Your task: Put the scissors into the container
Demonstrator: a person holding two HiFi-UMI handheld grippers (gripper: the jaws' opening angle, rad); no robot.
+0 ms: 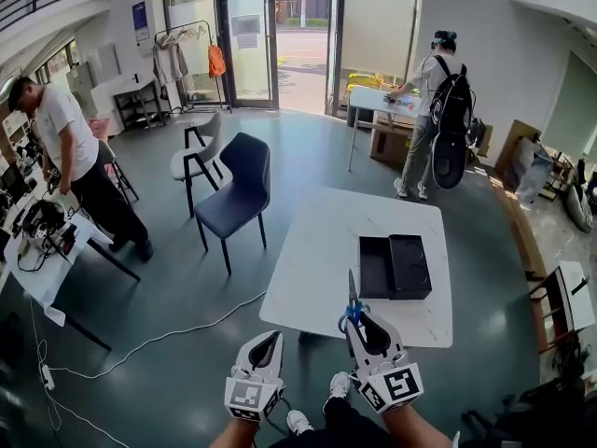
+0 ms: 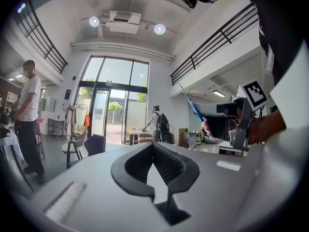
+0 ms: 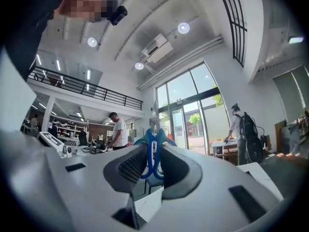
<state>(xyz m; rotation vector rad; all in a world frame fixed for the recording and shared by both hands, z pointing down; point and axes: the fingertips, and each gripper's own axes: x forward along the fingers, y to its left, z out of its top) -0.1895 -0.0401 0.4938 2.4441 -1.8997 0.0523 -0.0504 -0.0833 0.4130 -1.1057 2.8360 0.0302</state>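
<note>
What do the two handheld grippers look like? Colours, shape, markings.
Both match. The left gripper and right gripper have pale grey-white tapered shells and black ribbed pads lining the jaws. Each has a white cube with black square markers at the rear.

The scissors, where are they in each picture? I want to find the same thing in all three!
Head view: scissors low, right of middle, sticking up from the right gripper.
Left gripper view: right of middle, small, slanting up.
Right gripper view: dead centre, blue handles clamped between the jaws.
Shared landmark: the person with the black backpack at a table by the glass doors.
</note>
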